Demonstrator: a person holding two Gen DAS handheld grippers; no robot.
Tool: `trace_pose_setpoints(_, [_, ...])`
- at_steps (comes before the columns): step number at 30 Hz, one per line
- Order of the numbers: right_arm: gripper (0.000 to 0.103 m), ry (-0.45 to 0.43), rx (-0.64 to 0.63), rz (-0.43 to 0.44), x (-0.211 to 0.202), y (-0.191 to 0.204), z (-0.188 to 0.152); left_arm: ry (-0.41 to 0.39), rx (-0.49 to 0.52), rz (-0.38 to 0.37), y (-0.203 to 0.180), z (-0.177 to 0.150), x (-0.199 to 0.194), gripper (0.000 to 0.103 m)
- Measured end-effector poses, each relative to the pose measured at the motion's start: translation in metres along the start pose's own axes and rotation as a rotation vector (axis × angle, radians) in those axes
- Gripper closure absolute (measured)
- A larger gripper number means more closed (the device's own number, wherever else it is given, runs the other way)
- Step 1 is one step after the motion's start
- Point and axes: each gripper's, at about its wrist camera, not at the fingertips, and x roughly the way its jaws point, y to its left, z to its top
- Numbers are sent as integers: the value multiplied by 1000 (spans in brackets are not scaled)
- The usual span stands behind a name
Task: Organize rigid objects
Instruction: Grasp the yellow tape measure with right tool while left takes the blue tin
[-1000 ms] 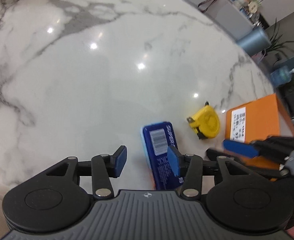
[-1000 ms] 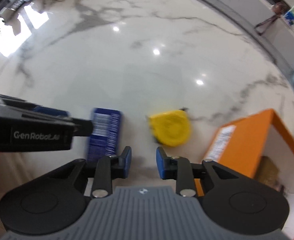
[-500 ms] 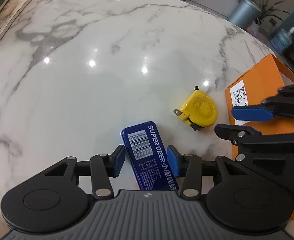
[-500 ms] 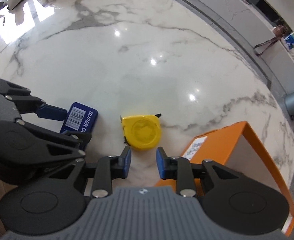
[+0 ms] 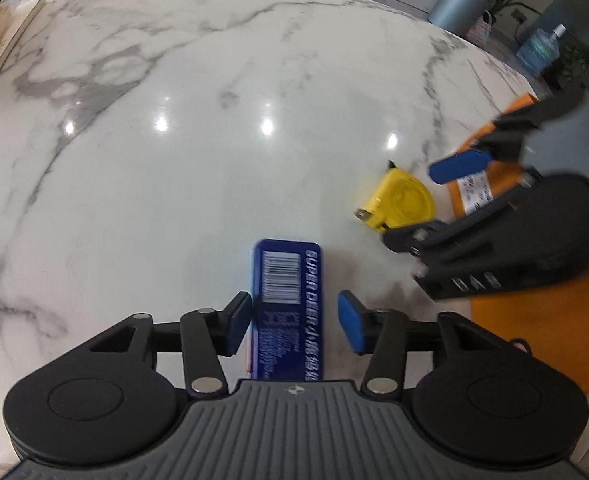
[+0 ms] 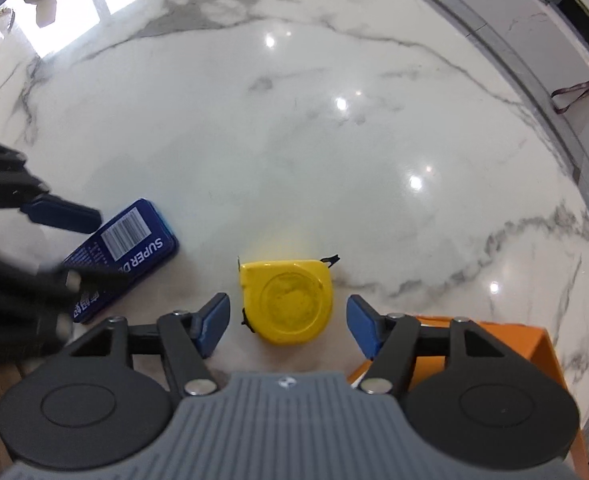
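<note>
A: Where is the left gripper (image 5: 294,328)?
B: Pointing down over the blue tin (image 5: 288,304), which lies flat on the marble bench (image 5: 174,160); its jaws are opening, the tin between the 2 pads, the right pad clear of it; released.
A: And the right gripper (image 6: 288,326)?
B: Over the yellow tape measure (image 6: 290,300), also flat on the bench, just right of the tin; its jaws are opening too, gaps on both sides of the tape; nothing grasped.
A: Anything else?
B: An orange box (image 6: 534,344) at the near right, close to the tape measure; a grey bin (image 5: 460,4) stands beyond the far edge.
</note>
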Motion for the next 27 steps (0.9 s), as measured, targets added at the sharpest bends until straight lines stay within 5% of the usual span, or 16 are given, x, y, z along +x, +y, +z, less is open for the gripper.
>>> trace_pose_setpoints(5, [39, 33, 58, 44, 8, -10, 4, 0, 71, 96, -12, -5, 8, 42])
trace_pose_setpoints(13, [48, 82, 63, 34, 16, -5, 6, -20, 82, 101, -11, -6, 9, 52])
trace_pose_setpoints(20, [49, 23, 97, 58, 8, 10, -6, -36, 32, 85, -3, -9, 5, 55])
trace_pose_setpoints(27, [49, -139, 212, 44, -38, 16, -36, -125, -7, 47, -1, -18, -23, 55])
